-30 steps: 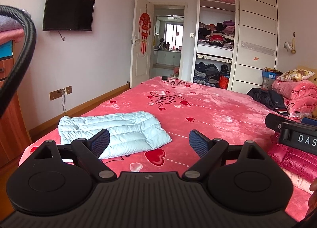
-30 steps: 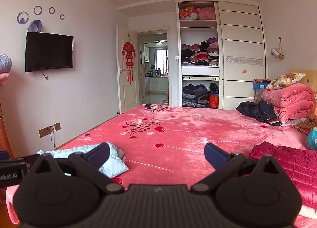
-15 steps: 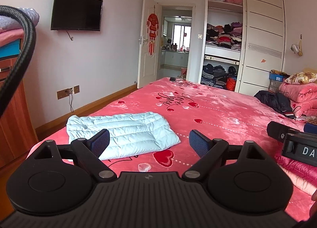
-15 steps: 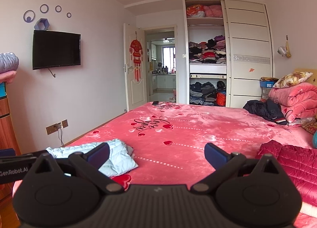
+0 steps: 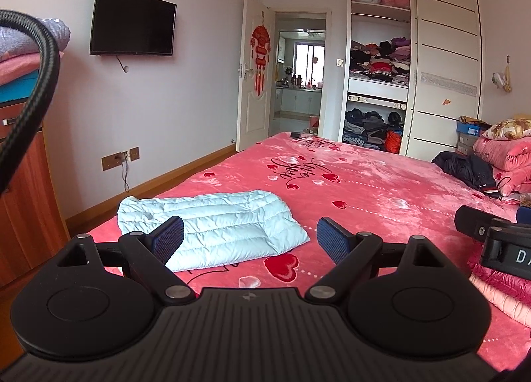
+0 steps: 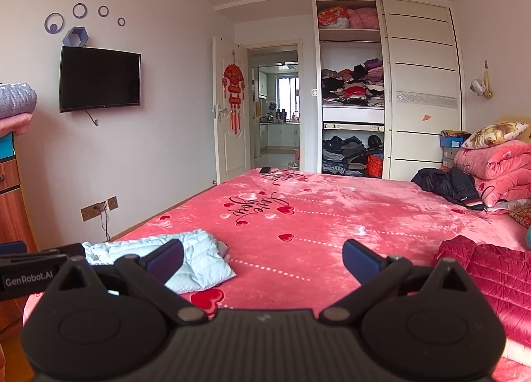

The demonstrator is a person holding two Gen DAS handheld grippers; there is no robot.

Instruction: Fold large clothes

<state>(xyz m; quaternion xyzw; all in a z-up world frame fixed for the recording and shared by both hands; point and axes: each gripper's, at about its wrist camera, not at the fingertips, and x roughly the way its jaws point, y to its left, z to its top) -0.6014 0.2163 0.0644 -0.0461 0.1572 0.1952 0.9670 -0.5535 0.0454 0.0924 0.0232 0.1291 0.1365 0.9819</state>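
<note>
A folded light-blue puffer jacket lies on the near left part of the pink bed; it also shows in the right wrist view. A red quilted jacket lies at the near right of the bed. My left gripper is open and empty, held above the bed just short of the blue jacket. My right gripper is open and empty, held between the two jackets. The right gripper's body shows at the right edge of the left wrist view.
A dark jacket and stacked pink quilts lie at the far right of the bed. An open wardrobe stands beyond the bed, next to an open door. A wooden cabinet stands left. A phone lies at the far edge.
Both grippers have drifted left and slightly up, so the room and bed shifted right in both views. Jaws stayed open. The blue jacket has not moved.
</note>
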